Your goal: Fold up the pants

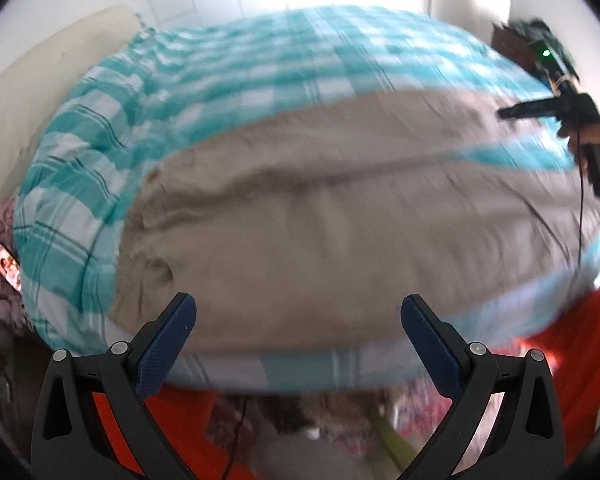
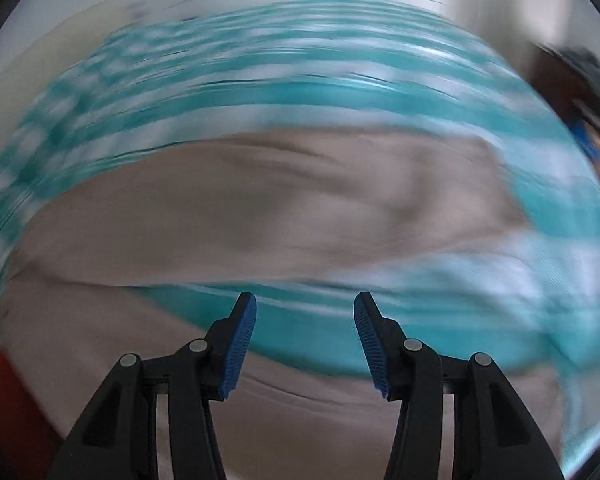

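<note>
Beige pants [image 1: 300, 208] lie spread across a bed under a teal-and-white checked cover [image 1: 112, 132], filling the middle of my left wrist view from the left edge to the right. My left tool [image 1: 298, 312] hangs over their near edge at the bottom of the frame, its blue-padded jaws wide apart with nothing between them. At the upper right of that view, a hand [image 1: 598, 136] holds my right tool [image 1: 512, 112] above the far side of the bed, a green light glowing on its body and a cable trailing down from it. In the right wrist view, heavily blurred, the pants [image 2: 260, 208] stretch across the centre and lower left, with a strip of checked cover showing between the two legs. The right tool's [image 2: 305, 312] jaws stand partly open at the bottom centre, empty, over that strip. Red-orange cloth [image 1: 580, 344] shows at the lower right of the left view.
</note>
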Demonstrator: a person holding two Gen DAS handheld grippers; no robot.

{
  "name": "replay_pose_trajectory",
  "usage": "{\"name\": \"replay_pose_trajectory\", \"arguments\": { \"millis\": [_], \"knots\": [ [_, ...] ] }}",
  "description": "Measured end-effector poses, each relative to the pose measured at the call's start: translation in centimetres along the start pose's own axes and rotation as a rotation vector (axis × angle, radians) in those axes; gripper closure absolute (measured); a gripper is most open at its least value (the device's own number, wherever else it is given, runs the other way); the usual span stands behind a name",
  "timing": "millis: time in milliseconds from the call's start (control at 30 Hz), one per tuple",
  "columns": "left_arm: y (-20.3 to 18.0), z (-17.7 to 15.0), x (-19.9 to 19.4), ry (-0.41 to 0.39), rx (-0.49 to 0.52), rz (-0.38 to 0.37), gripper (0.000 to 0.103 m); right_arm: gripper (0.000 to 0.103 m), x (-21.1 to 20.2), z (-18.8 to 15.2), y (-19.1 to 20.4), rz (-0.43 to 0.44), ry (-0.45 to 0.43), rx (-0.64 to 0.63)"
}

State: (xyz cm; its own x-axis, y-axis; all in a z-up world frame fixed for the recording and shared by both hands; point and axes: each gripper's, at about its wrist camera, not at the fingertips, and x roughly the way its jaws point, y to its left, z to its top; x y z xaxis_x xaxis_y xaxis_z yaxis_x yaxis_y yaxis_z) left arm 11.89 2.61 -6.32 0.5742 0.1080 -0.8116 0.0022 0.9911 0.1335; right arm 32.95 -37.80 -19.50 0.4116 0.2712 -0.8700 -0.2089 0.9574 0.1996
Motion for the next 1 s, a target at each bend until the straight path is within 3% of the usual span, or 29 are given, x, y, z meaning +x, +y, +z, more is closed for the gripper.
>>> {"name": "replay_pose_trajectory", "arguments": {
  "millis": [100, 233, 333, 400, 500, 733, 867, 933, 1000],
  "knots": [
    [1.8, 2.0, 2.2, -0.101, -0.029, 0.049, 0.001, 0.052, 1.9, 4.0, 9.0, 0.157, -0.003, -0.17],
    [3.8, 4.2, 7.6, -0.184, -0.059, 0.064, 0.001, 0.052, 5.6, 9.2, 20.1, 0.279, 0.018, -0.374],
    [4.7, 3.8, 13.1, -0.181, -0.044, 0.075, 0.001, 0.052, 9.2, 12.8, 26.2, 0.286, 0.057, -0.497],
    [5.2, 2.7, 16.1, -0.134, -0.034, 0.089, 0.001, 0.052, 12.0, 14.6, 29.2, 0.263, 0.107, -0.577],
    [5.4, 0.9, 19.4, -0.029, -0.042, 0.026, 0.001, 0.052, 15.8, 16.2, 31.8, 0.223, 0.197, -0.69],
    [4.3, 1.1, 18.9, -0.047, 0.016, -0.008, 0.001, 0.054, 22.8, 17.5, 35.1, 0.193, 0.39, -0.889],
    [4.2, 1.3, 19.1, -0.047, 0.026, 0.004, 0.001, 0.088, 24.7, 16.9, 35.0, 0.179, 0.501, -0.989],
    [4.2, 1.3, 19.3, -0.043, 0.026, 0.009, 0.001, 0.098, 24.4, 16.4, 35.2, 0.156, 0.511, -1.065],
    [4.3, 1.5, 19.6, -0.037, 0.018, 0.008, 0.001, 0.1, 23.4, 16.4, 35.8, 0.101, 0.476, -1.152]
  ]
}}
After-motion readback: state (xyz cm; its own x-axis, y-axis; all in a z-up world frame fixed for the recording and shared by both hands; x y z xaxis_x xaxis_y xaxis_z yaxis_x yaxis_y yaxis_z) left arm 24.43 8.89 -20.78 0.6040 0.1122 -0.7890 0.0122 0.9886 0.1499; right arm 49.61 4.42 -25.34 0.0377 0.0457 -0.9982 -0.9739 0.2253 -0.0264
